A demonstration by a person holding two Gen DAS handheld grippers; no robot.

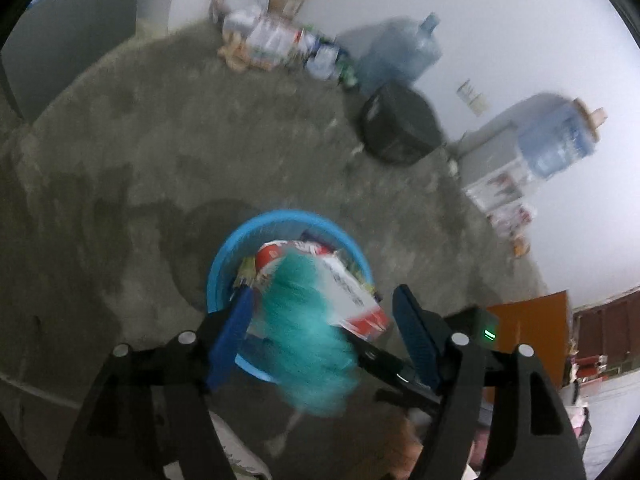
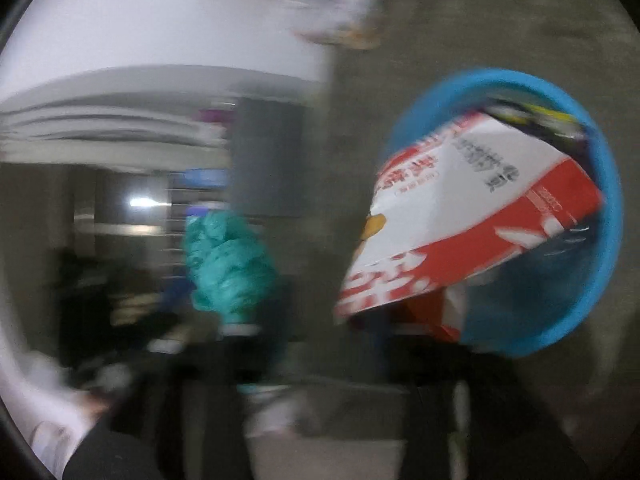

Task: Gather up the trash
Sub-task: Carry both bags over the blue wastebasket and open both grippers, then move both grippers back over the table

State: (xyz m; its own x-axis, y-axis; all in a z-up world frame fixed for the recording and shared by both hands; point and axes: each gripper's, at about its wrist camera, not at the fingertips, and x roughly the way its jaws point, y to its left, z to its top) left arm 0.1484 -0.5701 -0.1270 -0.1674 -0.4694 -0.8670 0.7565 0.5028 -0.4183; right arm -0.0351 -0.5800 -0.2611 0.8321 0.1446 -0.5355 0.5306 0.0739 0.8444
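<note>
A: Item one, left gripper (image 1: 320, 320)?
B: Jaws spread; a blurred teal crumpled bag (image 1: 308, 340) sits between its blue pads (image 1: 230, 336), no pad visibly pressing it.
A: Right gripper?
B: Its fingers are lost in blur in its own view; cannot tell whether spread or pressed together. In the left view a black tool reaches in from the right, below the bag.
A: Beyond them?
B: Blue bin (image 1: 240, 240) on the concrete floor (image 1: 140, 160), holding a red-and-white carton (image 2: 472, 208) that tilts over the rim, plus wrappers.
A: Farther out?
B: Black basket (image 1: 400, 124), two blue water jugs (image 1: 400, 52), a pile of packaging (image 1: 272, 44) along the white wall.
</note>
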